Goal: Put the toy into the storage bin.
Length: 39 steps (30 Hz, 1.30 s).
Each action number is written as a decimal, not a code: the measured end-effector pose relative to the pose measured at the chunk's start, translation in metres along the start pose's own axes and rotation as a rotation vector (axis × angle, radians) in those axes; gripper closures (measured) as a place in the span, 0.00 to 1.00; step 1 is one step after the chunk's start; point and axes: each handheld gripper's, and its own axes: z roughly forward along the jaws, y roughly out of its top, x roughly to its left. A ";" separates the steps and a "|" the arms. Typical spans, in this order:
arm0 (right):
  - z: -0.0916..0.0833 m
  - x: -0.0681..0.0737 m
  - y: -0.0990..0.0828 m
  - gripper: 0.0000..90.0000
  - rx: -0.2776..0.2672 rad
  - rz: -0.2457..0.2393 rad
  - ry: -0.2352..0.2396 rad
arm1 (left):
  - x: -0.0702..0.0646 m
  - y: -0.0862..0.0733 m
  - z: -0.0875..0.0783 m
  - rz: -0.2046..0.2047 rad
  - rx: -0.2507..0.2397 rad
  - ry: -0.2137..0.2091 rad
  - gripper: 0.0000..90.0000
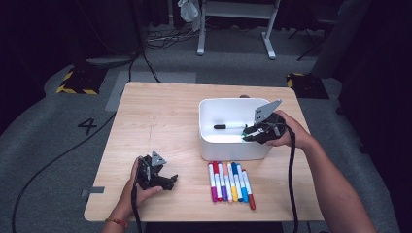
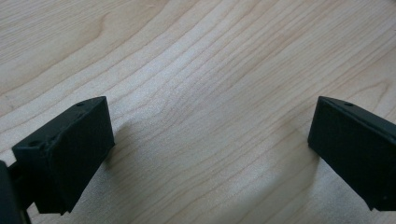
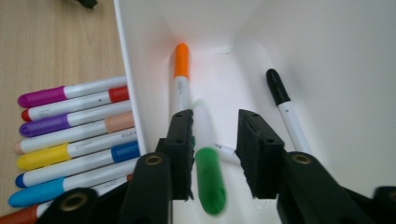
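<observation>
Lab or studio recording space. Small wooden table on grey carpet; beyond it, black curtains, loose cables, legs of a white desk frame. Left of table: floor number "4", hazard-striped base weights.

Your green-capped marker has a white barrel and a glossy green cap. It sits between the jaws of your right claw, blurred, cap toward the camera and barrel pointing away toward 12 o'clock, with the pads not pressing on it. It hangs inside the white bin, over the bin's floor. In the high view its green shows at the bin's 4 o'clock corner, just beside the near wall.
</observation>
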 end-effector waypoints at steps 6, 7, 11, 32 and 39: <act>-0.010 0.002 -0.003 0.63 -0.042 0.027 -0.056 | 0.000 0.000 0.000 0.002 0.000 0.001 0.00; -0.014 0.004 -0.003 0.60 -0.056 0.034 -0.074 | 0.000 0.000 0.000 0.000 0.000 0.000 0.00; -0.029 0.010 -0.007 0.52 -0.115 0.079 -0.150 | 0.000 0.000 0.000 0.000 0.000 0.000 0.00; -0.067 0.096 -0.079 0.41 -0.293 0.217 -0.330 | 0.000 0.000 0.000 0.000 0.000 0.000 0.00; -0.023 0.117 -0.105 0.39 -0.232 0.268 -0.211 | 0.000 0.000 0.000 0.000 0.000 0.000 0.00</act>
